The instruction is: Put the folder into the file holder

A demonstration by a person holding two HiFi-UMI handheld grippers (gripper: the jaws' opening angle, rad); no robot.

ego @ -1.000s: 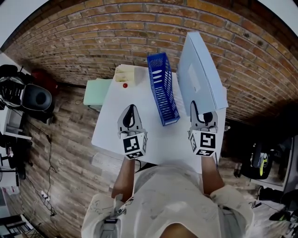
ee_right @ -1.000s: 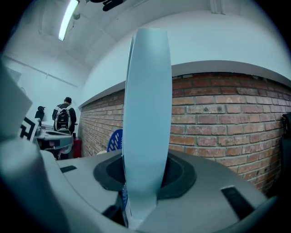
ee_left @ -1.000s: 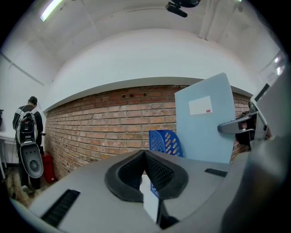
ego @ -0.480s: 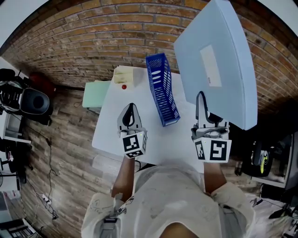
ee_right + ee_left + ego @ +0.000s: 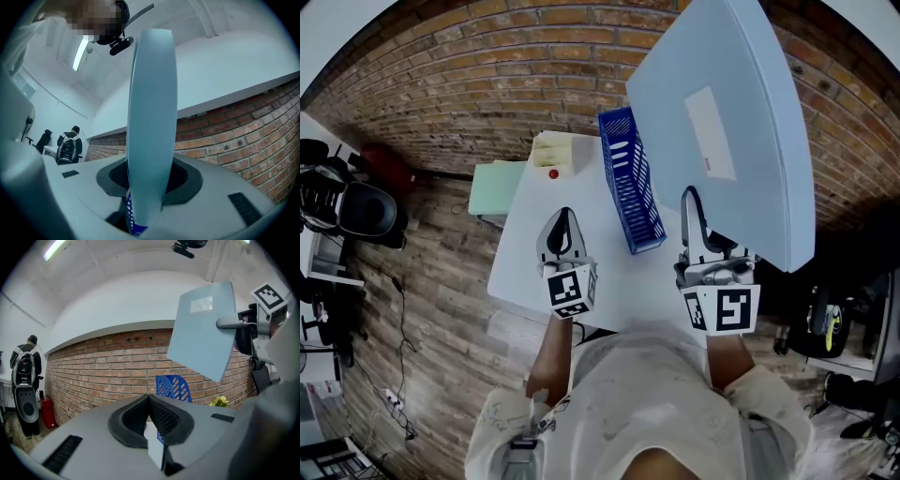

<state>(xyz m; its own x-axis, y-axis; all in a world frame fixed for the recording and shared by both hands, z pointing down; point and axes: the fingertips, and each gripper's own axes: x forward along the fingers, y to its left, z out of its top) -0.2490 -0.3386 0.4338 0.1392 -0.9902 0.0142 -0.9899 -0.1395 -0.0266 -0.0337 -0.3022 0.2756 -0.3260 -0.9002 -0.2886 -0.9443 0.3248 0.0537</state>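
- The pale blue folder [image 5: 722, 122] is held in the air, right of the blue file holder [image 5: 630, 183], clamped at its near edge by the right gripper [image 5: 692, 214].
- The left gripper [image 5: 563, 225] is clenched on nothing, above the white table [image 5: 520, 262].
- The holder stands on the table before a brick wall [image 5: 487, 56]; the floor [image 5: 422, 319] is wooden.
- A pale green pad [image 5: 495, 185] lies at the table's far left.
- The folder's white label [image 5: 710, 131] is unreadable.
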